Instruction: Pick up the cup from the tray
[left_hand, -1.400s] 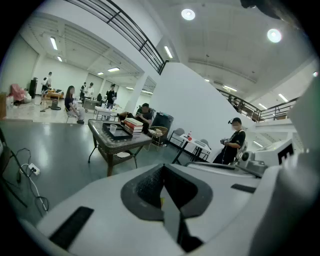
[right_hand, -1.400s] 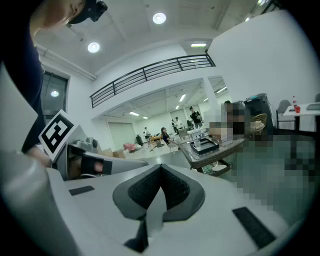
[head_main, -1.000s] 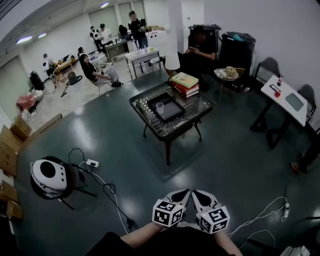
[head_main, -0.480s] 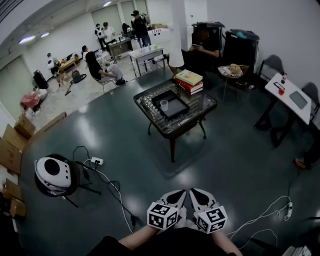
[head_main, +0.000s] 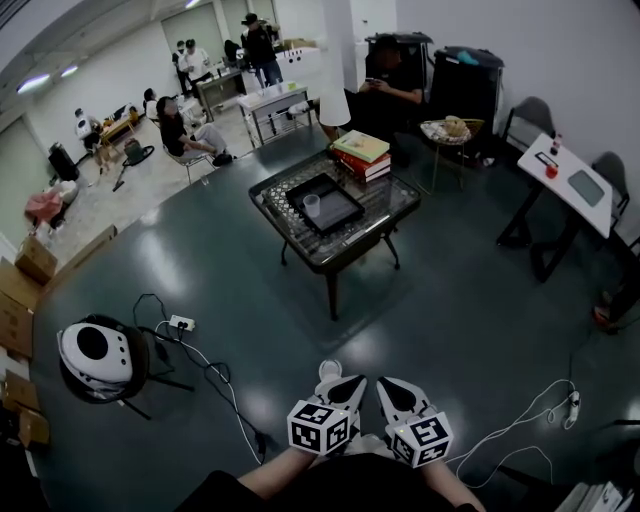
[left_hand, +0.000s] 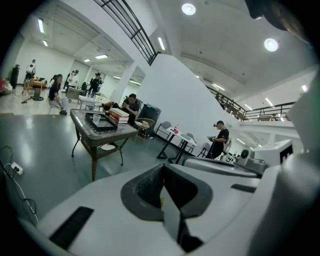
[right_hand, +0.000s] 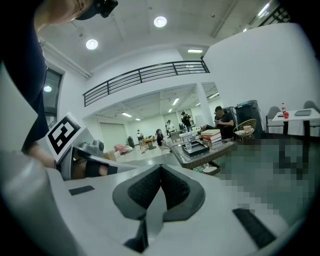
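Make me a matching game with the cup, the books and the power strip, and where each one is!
Things:
1. cup
2. books
3. power strip

Places:
A. on the floor, with a cable
B. in the black tray
C. on the table, beside the tray

Pairs: 1-B, 2-C, 3-A

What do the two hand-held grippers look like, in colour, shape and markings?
Both the left gripper and the right gripper have white bodies and black, pointed jaws. Each carries a white cube printed with black square markers. In the gripper views the jaws bear dark grey textured pads.
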